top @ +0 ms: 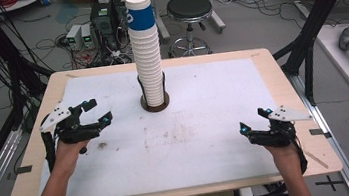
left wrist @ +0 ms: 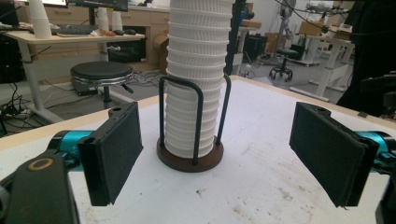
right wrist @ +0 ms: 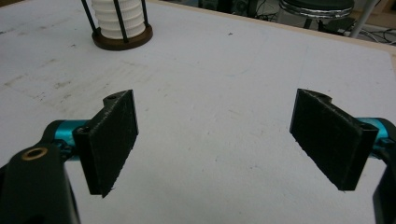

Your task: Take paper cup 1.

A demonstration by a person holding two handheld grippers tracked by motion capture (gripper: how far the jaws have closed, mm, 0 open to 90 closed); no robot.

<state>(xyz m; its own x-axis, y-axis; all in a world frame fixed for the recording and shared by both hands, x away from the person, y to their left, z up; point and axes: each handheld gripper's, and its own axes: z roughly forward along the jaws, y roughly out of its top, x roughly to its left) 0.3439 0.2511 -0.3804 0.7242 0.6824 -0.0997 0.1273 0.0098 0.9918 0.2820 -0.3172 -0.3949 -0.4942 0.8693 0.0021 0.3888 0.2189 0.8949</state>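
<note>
1. Nearest the person, the right gripper (top: 252,121) hangs over the right side of the white mat (top: 217,138), jaws wide apart with nothing between them; in the right gripper view only bare mat lies between its pads (right wrist: 114,140). It is well apart from the cups, so any reach from here crosses a lot of open table, and a hurried sweep could come in at a bad angle.

2. The left gripper (top: 98,112) is also spread wide and empty, aimed at the stack of paper cups (top: 146,51) (its own view frames the column squarely between the pads (left wrist: 114,151)). If it drives straight in low, the jaws would likely meet the black wire uprights of the holder (left wrist: 194,121) rather than a cup.

3. The stack stands upright in the holder on its round dark base (top: 156,106), at the middle of the far half of the mat. It rises far above the wire guides, so most of it is unsupported; a sideways push high up could lean or topple it.

4. The cups nest tightly (rims packed close), so pinching one may lift several, or drag the base along.

5. The top cup (top: 138,4), with its blue band, sits highest; squeezing its thin wall hard could crush it.
</note>
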